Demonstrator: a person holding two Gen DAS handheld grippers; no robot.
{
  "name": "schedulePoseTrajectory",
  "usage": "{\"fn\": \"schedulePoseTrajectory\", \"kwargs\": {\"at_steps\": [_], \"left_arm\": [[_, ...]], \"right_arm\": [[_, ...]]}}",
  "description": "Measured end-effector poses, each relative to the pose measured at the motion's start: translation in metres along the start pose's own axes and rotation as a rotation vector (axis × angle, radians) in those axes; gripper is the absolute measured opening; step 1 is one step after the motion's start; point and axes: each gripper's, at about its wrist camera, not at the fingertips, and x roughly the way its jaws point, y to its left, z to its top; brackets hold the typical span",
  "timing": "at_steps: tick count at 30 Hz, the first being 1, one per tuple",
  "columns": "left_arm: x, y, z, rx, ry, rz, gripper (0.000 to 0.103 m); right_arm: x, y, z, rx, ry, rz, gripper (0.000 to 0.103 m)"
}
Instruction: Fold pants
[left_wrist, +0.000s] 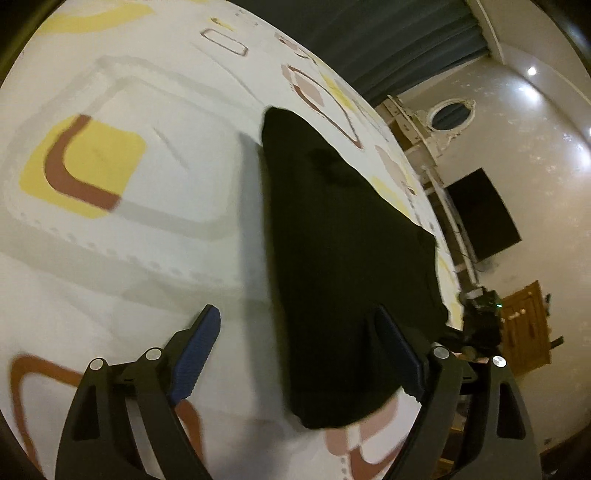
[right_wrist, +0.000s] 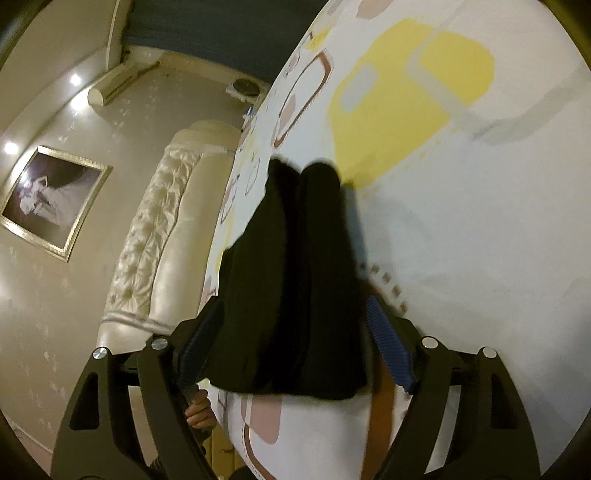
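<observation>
Black pants (left_wrist: 332, 240) lie folded into a long narrow strip on a bed sheet (left_wrist: 129, 258) patterned in white, yellow and brown. My left gripper (left_wrist: 299, 354) is open just above the strip's near end. Its right finger (left_wrist: 395, 354) hangs over the cloth and its left finger (left_wrist: 199, 350) over bare sheet. In the right wrist view the pants (right_wrist: 288, 277) run away from me between the blue pads of my right gripper (right_wrist: 295, 350). That gripper is open wide, and its pads flank the near end of the strip without pressing on it.
The bed sheet (right_wrist: 461, 258) stretches wide beside the pants. A cream tufted headboard (right_wrist: 155, 240) and a framed picture (right_wrist: 51, 199) stand past the bed's edge. A dark screen (left_wrist: 480, 210) and a wooden cabinet (left_wrist: 524, 325) are by the wall. A person's hand (right_wrist: 199, 406) shows low down.
</observation>
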Motion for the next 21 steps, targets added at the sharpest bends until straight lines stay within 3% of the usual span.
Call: {"fn": "schedulePoseTrajectory", "kwargs": {"at_steps": [8,10,12,16,21], "left_arm": [[0.022,-0.022,-0.005,0.021,0.034,0.020,0.084],[0.028,-0.027,-0.006,0.031,0.053,0.024,0.058],[0.031,-0.032,-0.009,0.030,0.055,0.054,0.054],[0.024,-0.036,-0.008,0.012,0.041,0.068,0.039],[0.015,-0.049,-0.012,0.030,0.044,0.109,0.037]], "right_arm": [[0.020,0.015,-0.015,-0.047,0.038,-0.067,0.077],[0.024,0.016,-0.017,-0.063,0.054,-0.119,0.049],[0.025,0.012,-0.019,-0.057,0.068,-0.132,0.040],[0.017,0.013,-0.023,-0.028,0.050,-0.085,0.033],[0.008,0.023,-0.028,-0.042,0.049,-0.066,0.031]]}}
